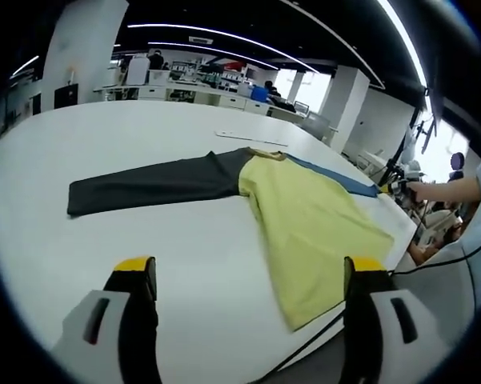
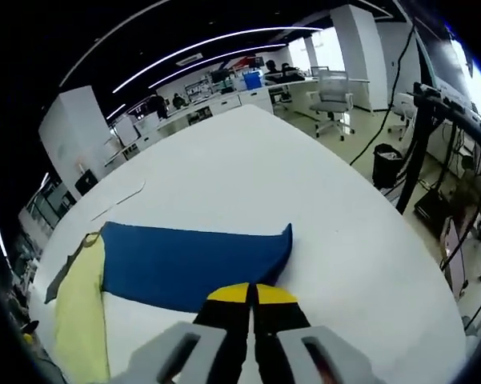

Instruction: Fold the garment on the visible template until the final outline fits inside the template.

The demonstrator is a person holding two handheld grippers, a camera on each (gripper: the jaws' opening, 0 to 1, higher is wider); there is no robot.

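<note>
Left gripper view looks across a big white table (image 1: 128,264), and going from left to right the garment (image 1: 304,208) starts with a dark grey sleeve (image 1: 144,186) stretched flat toward the left, then the yellow body (image 1: 316,224) spreading toward the near right edge, then a strip of blue sleeve (image 1: 336,180) running off to the far right. The left gripper (image 1: 248,276) hovers over bare table on the near side of the shirt, its yellow-tipped jaws wide apart and holding nothing. I can't make out a marked template outline on the table from here.

Right gripper view has the yellow body at the far left, the blue sleeve (image 2: 192,260) laid out across the middle, its cuff end (image 2: 284,240) slightly lifted off the table. The right gripper (image 2: 252,294) has its jaws pressed together right at the near edge of that sleeve; whether cloth is pinched between them I can't tell.

It looks like thin, light knit: limp, no stiffness, likely to drag and wrinkle rather than slide cleanly. I'd take each sleeve at the cuff, pinching a single layer at the edge, and lift it over onto the body.
</note>
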